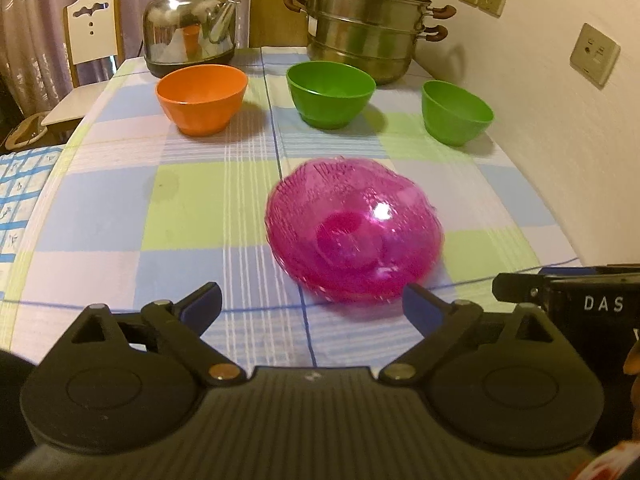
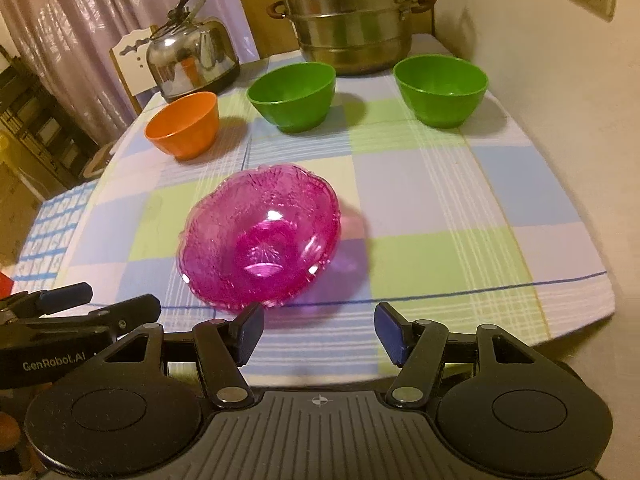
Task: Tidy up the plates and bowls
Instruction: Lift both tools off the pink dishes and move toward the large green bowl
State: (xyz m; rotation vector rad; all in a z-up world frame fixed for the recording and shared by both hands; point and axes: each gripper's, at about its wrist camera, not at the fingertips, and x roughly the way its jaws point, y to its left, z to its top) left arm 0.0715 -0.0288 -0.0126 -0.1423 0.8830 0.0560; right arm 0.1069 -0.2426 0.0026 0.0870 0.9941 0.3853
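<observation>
A pink glass bowl stands on the checked tablecloth, a little blurred. Behind it in a row are an orange bowl and two green bowls, all upright and apart. My left gripper is open wide just short of the pink bowl, nothing between its pads. My right gripper is open too and holds nothing; the pink bowl lies ahead and to its left. Each gripper shows at the edge of the other's view.
A steel kettle and a stacked steel steamer pot stand at the table's far end. A white chair is beyond the left corner. A wall with sockets runs along the right side.
</observation>
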